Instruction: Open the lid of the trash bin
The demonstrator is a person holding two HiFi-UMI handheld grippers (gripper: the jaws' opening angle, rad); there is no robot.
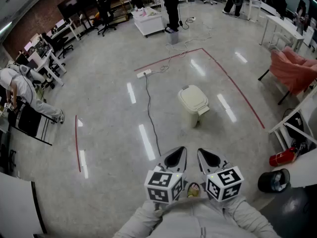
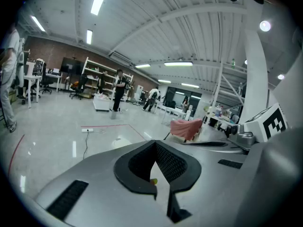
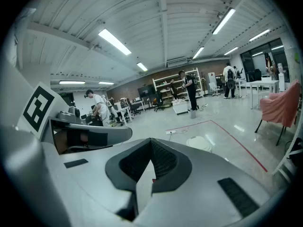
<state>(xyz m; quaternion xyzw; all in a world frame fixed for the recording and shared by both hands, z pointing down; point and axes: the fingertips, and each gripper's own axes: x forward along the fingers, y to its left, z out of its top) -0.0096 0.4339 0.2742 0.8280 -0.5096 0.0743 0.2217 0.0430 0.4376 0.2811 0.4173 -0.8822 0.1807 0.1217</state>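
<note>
The cream trash bin (image 1: 193,105) stands on the grey floor with its lid down, roughly a metre ahead of me. It shows small and pale in the left gripper view (image 2: 121,142) and the right gripper view (image 3: 199,143). My left gripper (image 1: 174,158) and right gripper (image 1: 210,158) are held side by side close to my body, both pointing toward the bin and well short of it. Each one's jaws are shut with nothing between them, as seen at the left gripper (image 2: 155,150) and the right gripper (image 3: 151,155).
A black cable runs from a power strip (image 1: 144,73) along the floor left of the bin. Red tape lines (image 1: 237,88) frame the area. A pink-draped chair (image 1: 293,68), a red fire extinguisher (image 1: 283,157) and a black bucket (image 1: 274,181) sit on the right. People stand at the far desks.
</note>
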